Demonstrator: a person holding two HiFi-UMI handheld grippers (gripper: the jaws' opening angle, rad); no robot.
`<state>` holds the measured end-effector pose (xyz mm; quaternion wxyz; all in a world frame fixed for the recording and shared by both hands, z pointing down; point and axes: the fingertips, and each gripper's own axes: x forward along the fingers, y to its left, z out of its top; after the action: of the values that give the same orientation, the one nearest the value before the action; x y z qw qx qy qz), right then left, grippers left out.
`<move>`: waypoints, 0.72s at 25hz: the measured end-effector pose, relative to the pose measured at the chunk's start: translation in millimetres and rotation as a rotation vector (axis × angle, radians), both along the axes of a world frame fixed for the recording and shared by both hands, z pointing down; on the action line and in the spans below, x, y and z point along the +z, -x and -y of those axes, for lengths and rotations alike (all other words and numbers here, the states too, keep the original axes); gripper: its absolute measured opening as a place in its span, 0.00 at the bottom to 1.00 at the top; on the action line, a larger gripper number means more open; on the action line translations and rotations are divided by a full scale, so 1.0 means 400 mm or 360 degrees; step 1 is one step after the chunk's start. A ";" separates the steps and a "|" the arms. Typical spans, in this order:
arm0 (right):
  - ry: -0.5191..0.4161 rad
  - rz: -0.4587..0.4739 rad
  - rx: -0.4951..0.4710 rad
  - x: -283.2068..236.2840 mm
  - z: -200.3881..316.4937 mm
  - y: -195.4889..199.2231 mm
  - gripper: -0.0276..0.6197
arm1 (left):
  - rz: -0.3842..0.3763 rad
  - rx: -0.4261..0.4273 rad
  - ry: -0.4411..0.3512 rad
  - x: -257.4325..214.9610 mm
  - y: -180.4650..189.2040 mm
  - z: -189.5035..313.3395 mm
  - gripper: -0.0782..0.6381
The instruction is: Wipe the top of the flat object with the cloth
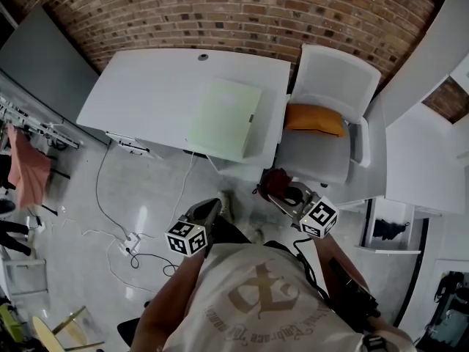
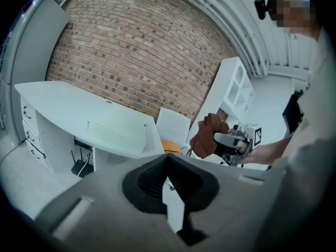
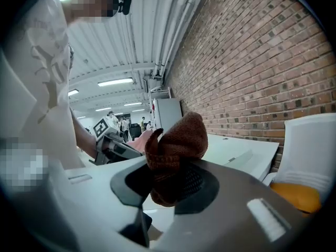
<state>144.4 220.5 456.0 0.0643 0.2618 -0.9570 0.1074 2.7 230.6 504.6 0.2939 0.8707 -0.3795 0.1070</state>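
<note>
Rust-brown cloth [image 3: 173, 146] sits wadded in the right claw [image 3: 167, 188], which is clamped on it so that a thick bunch sticks out ahead of the tips, likely to serve as the wiping pad. Beside it the left claw [image 2: 168, 172] is closed on nothing, seemingly spare. The pale green flat object [image 1: 226, 118] lies face up by the front right corner of the white counter [image 1: 146, 86], well apart from both claws; wiping has not yet begun.

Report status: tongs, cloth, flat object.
Right tongs shut on cloth. Left tongs shut, empty. Flat object on desk, untouched, out ahead. Chair beside desk, not blocking.
</note>
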 end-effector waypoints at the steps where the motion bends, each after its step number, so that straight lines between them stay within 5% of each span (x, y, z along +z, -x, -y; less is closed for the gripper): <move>1: -0.0007 -0.0017 -0.0015 0.003 0.004 0.004 0.18 | -0.0004 -0.0005 0.0003 0.003 0.002 0.009 0.11; 18: 0.0091 -0.0069 0.0093 0.046 0.291 0.005 0.18 | -0.0028 0.0094 0.0083 0.033 0.003 0.332 0.11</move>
<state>142.4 104.2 474.3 0.0893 0.2900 -0.9438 0.1310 1.6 97.8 518.0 0.3164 0.8745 -0.3482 0.1179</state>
